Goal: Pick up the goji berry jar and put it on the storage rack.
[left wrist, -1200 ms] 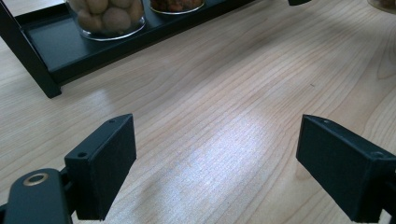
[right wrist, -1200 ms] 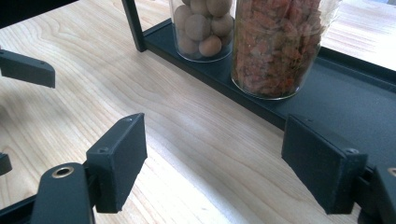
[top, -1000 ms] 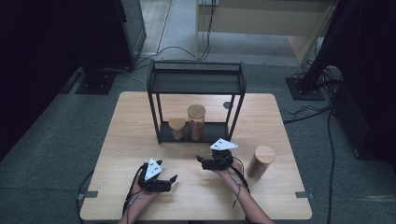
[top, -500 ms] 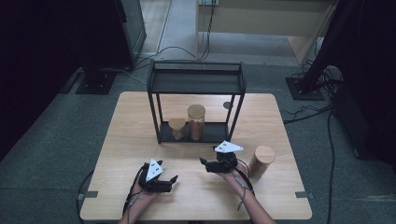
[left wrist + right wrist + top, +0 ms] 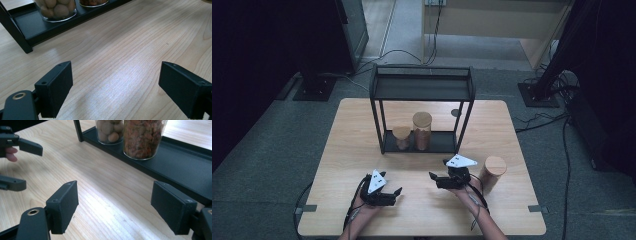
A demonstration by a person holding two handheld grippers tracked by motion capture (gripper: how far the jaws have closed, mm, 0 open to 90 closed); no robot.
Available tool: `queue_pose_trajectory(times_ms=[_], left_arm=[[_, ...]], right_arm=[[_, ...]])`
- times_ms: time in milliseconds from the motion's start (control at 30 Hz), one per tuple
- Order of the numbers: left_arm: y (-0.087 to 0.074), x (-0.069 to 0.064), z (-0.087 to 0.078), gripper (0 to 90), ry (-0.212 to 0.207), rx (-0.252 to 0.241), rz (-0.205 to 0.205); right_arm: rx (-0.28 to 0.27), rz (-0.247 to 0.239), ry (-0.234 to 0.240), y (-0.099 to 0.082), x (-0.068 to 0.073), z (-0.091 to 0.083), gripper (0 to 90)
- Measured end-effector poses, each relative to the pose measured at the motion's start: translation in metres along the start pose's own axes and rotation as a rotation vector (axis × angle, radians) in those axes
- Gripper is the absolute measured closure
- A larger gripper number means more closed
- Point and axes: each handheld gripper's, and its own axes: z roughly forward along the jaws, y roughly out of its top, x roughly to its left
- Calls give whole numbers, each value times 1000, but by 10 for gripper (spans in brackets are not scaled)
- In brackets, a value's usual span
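Two jars (image 5: 414,131) stand shelved on the rack (image 5: 422,141); the third jar (image 5: 492,172) waits at three o'clock of our right gripper (image 5: 438,179), which, like the left gripper (image 5: 396,194), gapes empty over the bench (image 5: 352,130).

High view is dim and soft, floor around the table (image 5: 362,150) nearly black, fine detail lost. Both gripper views are brighter and sharp nearby, with pale glare patches on the wood, probably from overhead light. Jars (image 5: 140,137) look slightly soft at the top edge.
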Motion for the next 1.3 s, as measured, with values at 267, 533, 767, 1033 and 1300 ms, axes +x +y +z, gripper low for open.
queue_pose_trajectory(times_ms=[267, 533, 767, 1033, 1300], left_arm=[[0, 0, 0, 120, 0, 0, -1], [0, 0, 0, 119, 1, 2, 1], [0, 0, 0, 119, 2, 2, -1], [0, 0, 0, 119, 2, 3, 2], [0, 0, 0, 119, 3, 2, 3]], right_arm=[[11, -5, -5, -4, 0, -9, 216], [30, -3, -13, -8, -2, -22, 216], [59, -8, -3, -9, -2, -30, 216], [96, -14, 10, -8, -4, -36, 217], [132, -21, 19, -6, -5, -42, 217]])
